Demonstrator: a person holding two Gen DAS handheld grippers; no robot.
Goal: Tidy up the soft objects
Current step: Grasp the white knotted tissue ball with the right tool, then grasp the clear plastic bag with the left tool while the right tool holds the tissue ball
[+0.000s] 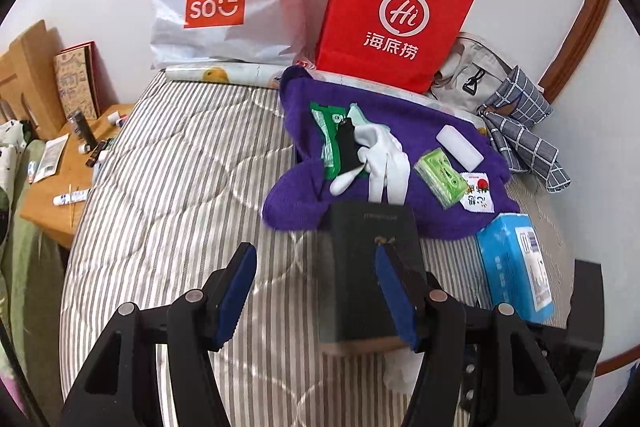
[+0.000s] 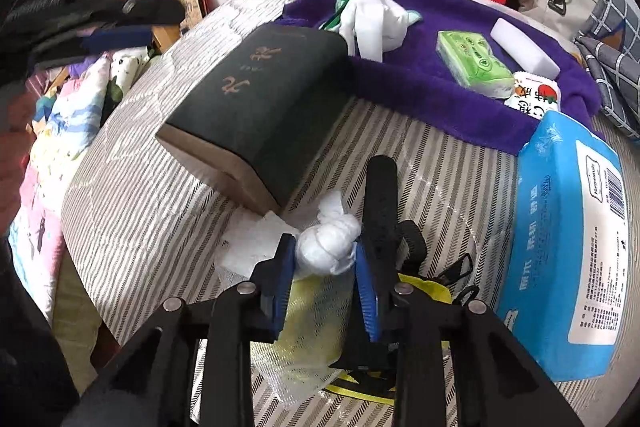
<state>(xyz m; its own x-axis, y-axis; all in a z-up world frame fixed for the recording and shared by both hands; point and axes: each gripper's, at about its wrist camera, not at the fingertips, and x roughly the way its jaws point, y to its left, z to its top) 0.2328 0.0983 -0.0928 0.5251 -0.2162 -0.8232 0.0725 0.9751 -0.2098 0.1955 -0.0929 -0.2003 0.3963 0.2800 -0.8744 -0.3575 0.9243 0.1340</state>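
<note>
Right tool [image 2: 325, 259]: we clench a white wad [image 2: 326, 251], lower centre.
Left tool [image 1: 316, 291]: released, empty.
Risk: our shallow pinch may drop it.

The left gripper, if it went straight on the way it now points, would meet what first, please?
Probably the dark box: it lies just ahead of the open left gripper, by its right finger. More to the left, only the striped bedcover lies ahead. Depth is unclear.

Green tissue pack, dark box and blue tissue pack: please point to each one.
green tissue pack [image 2: 474, 65], right wrist view, top face.
dark box [image 2: 260, 107], right wrist view, top face.
blue tissue pack [image 2: 560, 247], right wrist view, front face.
</note>
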